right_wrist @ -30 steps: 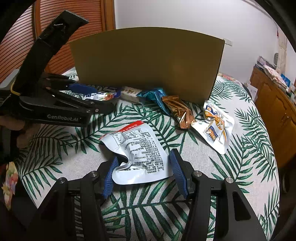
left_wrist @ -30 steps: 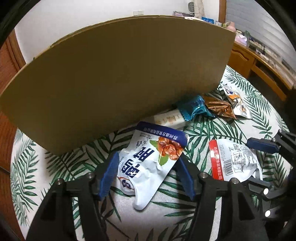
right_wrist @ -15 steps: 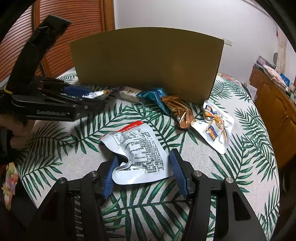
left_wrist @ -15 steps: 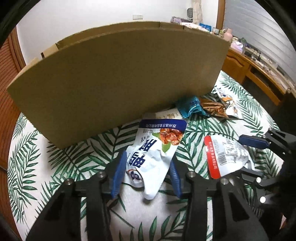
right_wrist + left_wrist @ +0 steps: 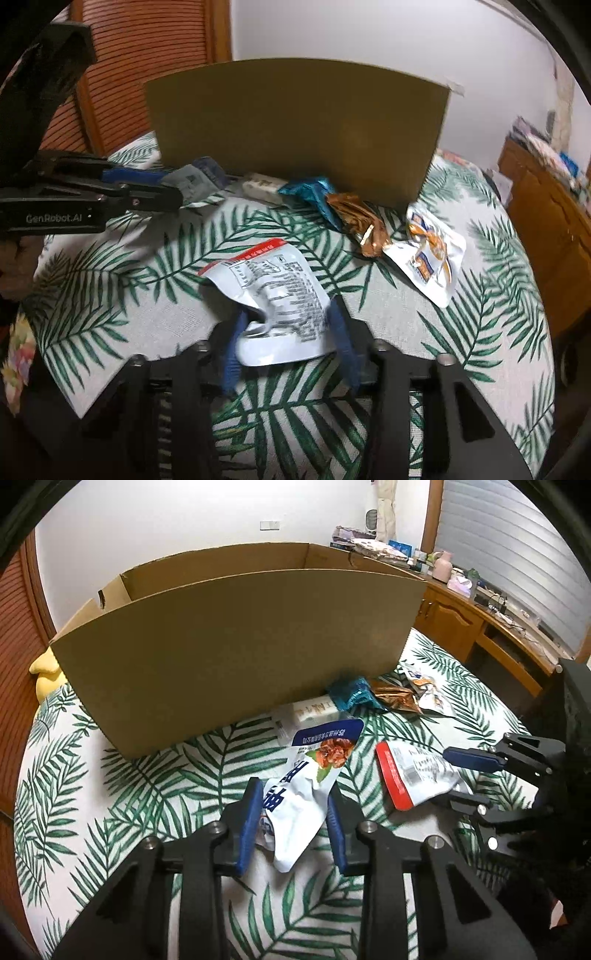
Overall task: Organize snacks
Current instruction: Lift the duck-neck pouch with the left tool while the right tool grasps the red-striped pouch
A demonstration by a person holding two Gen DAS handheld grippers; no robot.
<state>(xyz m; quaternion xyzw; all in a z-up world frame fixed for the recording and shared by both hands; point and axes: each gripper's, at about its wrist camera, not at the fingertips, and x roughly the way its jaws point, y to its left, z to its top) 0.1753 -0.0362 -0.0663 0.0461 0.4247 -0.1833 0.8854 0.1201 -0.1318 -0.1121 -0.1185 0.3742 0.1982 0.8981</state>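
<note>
Blue-and-white snack pouch (image 5: 310, 775) sits between the left gripper (image 5: 293, 821) fingers, blue pads pressed to both its sides: clamped. It looks lifted off the cloth, tail end drooping below the pads. Long axis runs straight ahead along the fingers, blue header end pointing at the cardboard box (image 5: 236, 646).

Red-edged white pouch (image 5: 275, 299) is in the right gripper (image 5: 286, 341), pads closed on its crumpled near end, printed back facing up. Whether it is clear of the table cannot be told. Long axis also points roughly forward, red strip end toward the box.

Key relation: box stands directly ahead of both grippers, open top visible only from the left wrist view, near wall above pouch height. Left gripper is nearer the wall, so it likely goes first; the move probably needs up-and-over, then release.

Further out: cream bar (image 5: 316, 710), teal wrapper (image 5: 308, 192), bronze wrapper (image 5: 360, 221) and orange-printed white pouch (image 5: 430, 258) lie loose on the leaf-print tablecloth (image 5: 480, 314) along the box base, untouched.
</note>
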